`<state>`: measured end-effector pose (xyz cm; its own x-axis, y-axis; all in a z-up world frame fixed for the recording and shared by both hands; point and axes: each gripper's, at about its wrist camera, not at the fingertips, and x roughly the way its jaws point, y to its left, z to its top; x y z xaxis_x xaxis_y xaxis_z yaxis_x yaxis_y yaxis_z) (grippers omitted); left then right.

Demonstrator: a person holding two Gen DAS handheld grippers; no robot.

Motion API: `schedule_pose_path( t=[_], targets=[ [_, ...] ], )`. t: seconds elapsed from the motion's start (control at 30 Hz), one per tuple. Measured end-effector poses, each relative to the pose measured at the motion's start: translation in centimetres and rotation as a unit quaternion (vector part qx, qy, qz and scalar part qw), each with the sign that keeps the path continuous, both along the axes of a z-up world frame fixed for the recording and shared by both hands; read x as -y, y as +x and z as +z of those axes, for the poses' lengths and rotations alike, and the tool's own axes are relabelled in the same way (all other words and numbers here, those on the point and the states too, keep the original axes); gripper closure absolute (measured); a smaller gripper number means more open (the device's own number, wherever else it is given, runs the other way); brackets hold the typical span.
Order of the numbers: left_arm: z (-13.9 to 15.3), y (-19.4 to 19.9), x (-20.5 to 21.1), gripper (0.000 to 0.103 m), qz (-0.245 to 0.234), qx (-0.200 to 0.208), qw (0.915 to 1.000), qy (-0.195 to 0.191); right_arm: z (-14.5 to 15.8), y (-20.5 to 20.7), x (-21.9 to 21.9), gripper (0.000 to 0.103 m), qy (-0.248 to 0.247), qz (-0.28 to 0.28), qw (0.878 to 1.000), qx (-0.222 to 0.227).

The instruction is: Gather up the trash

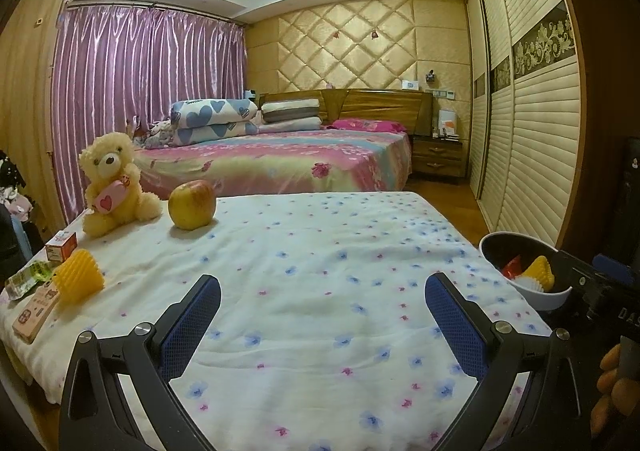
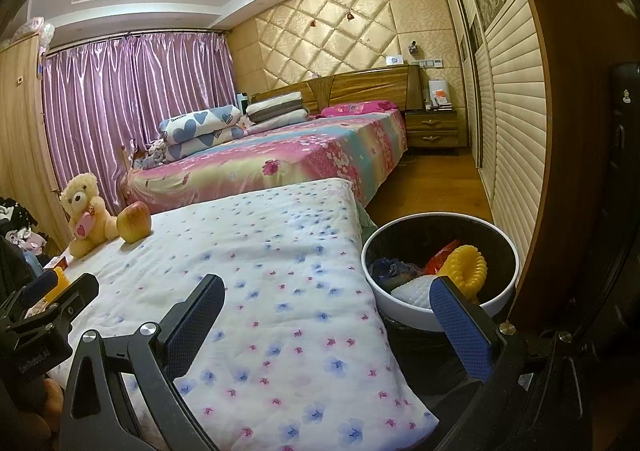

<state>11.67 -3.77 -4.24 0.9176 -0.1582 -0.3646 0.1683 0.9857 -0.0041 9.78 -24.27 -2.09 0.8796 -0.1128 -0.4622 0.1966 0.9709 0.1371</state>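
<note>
Both your grippers, left (image 1: 322, 297) and right (image 2: 328, 301), hang spread and empty over the floral quilt (image 1: 320, 271); yellow foam net (image 1: 78, 281) lies far left, bin (image 2: 436, 315) off the quilt's right edge.

Both wrist cameras look low along the flowered quilt (image 1: 320, 271) toward the far bed (image 1: 280, 159) (headboard wall behind); the right one sits nearer the trash bin (image 2: 400, 303), and both share these.

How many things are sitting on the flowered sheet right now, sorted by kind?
Soft toys: 1, the teddy bear
Fruit: 1, the apple
Foam nets: 1, yellow
Small boxes: 2, orange box and pink box
Wrappers: 1, green wrapper
Total: 6
</note>
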Motion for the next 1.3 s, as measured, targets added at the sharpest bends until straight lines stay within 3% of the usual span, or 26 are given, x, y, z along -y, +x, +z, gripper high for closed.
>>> schedule_pose_path(
  t=[1.3],
  targets=[
    [-0.17, 0.48, -0.09, 0.001, -0.008, -0.008, 0.9999, 0.007, 0.23, -0.33, -0.12, 0.000, 0.004, 0.000, 1.000, -0.001]
  ],
)
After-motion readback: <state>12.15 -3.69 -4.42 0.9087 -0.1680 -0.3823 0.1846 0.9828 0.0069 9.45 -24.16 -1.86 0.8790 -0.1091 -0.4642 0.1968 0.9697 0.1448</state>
